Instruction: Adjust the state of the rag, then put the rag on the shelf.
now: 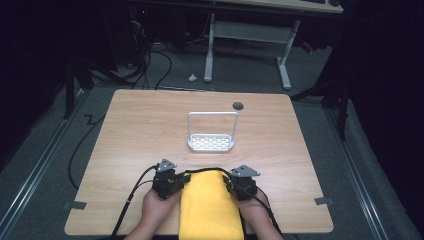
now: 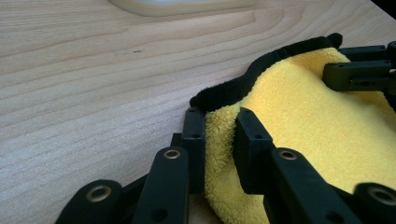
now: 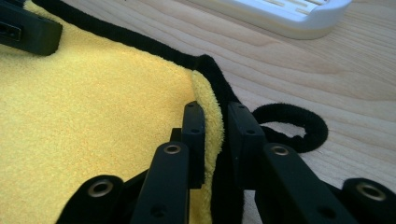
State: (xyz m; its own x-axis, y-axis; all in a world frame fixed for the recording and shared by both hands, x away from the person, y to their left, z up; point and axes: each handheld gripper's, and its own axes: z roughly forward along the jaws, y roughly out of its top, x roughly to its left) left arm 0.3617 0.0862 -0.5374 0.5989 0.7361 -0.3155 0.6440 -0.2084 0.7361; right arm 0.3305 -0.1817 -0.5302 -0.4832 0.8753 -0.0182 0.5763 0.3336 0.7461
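Towel (image 1: pixel 209 205) lies at the bench's (image 1: pixel 140 125) near edge with your left gripper (image 2: pixel 219 140) and right gripper (image 3: pixel 215 135) each pinching a far corner, so the grasp looks set; next, lift both together, evenly, toward the rack (image 1: pixel 211 131).

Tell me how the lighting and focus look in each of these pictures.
High view: light wooden table lit, room around it dark. Left gripper view: yellow terry towel with black trim sharp, near jaws slightly soft. Right gripper view: white plastic rack bright, a little blurred.

Wooden table (image 1: pixel 140 130), yellow towel (image 1: pixel 207 205), white rack (image 1: pixel 211 142)
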